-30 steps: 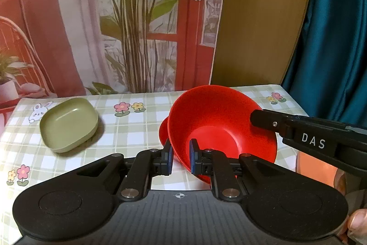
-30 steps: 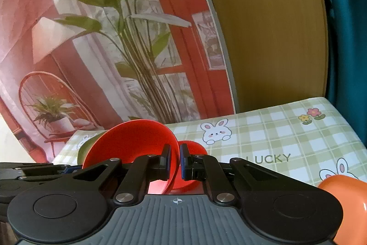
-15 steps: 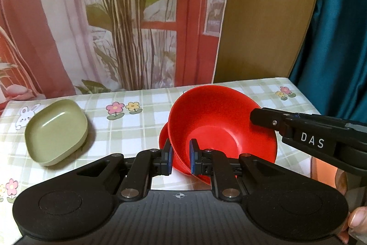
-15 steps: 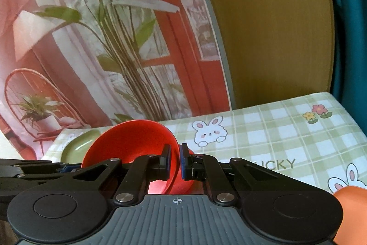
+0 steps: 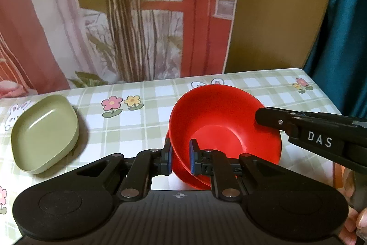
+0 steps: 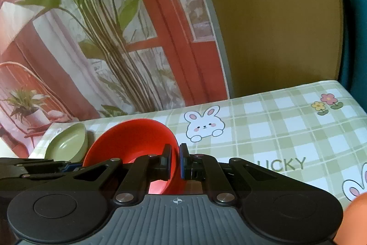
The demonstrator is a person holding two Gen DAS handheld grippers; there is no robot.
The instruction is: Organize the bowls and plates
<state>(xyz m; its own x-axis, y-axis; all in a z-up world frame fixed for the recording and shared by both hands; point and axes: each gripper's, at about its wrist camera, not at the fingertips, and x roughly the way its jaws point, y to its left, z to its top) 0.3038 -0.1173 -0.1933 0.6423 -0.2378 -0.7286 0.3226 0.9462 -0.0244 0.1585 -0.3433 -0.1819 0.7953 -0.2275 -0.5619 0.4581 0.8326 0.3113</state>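
Note:
A red bowl (image 5: 224,128) is held tilted above the checked tablecloth, and a second red rim (image 5: 181,167) shows just under it. My left gripper (image 5: 180,159) is shut on the bowl's near rim. My right gripper (image 6: 175,161) is shut on the bowl's (image 6: 137,141) right rim; its black fingers (image 5: 298,128) reach in from the right in the left wrist view. A green squarish bowl (image 5: 43,132) sits on the table at the left and also shows in the right wrist view (image 6: 68,146).
An orange dish (image 6: 355,217) peeks in at the lower right edge. The table (image 6: 275,130) ends against a printed plant backdrop and a wooden panel at the back. A teal curtain hangs beyond the table's right edge.
Both grippers have lifted the red bowl and tipped downward, so the table and green bowl sit lower and farther in view. Both grips stay shut.

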